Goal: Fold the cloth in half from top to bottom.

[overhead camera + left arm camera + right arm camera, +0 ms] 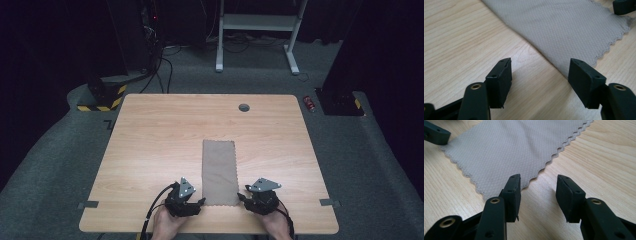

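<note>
One cloth (pixel 219 171) flat, long axis running away from person.

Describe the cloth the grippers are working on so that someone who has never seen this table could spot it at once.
Start at the wooden table and look to the middle of its near half. There a grey-beige cloth lies flat as a long strip running away from the person, its near corners between the left gripper and right gripper. It has scalloped edges and a fine woven texture.

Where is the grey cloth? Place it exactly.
In the high view the grey cloth lies flat on the table, its near edge between the left gripper and right gripper.
</note>
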Motion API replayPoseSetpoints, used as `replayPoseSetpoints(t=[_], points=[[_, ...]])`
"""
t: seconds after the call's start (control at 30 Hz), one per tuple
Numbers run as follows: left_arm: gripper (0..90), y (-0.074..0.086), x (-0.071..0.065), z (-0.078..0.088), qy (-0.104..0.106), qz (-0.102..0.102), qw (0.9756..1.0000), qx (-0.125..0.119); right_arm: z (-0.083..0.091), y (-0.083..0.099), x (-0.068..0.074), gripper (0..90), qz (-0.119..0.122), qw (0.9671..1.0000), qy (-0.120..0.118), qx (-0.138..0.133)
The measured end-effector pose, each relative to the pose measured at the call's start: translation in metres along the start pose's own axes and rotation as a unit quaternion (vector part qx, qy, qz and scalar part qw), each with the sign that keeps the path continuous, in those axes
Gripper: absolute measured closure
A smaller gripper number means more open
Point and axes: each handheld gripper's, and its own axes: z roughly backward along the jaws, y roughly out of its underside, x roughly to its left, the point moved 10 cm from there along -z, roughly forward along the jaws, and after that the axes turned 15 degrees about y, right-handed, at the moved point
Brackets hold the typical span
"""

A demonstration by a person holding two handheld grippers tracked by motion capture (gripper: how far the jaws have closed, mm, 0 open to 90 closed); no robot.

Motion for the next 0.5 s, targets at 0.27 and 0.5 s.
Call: replayPoseSetpoints(t=[0.27,0.5], points=[[34.8,0.003,0.009,0.008,0.015,0.038,0.9990,-0.015,0.000,-0.001,-0.001,55.1,-0.002,1.0000,-0.002,-0.001],[34.8,-0.005,0.022,0.005,0.015,0.051,0.9984,-0.020,-0.006,-0.008,-0.005,56.9,-0.015,0.9999,0.004,0.000]])
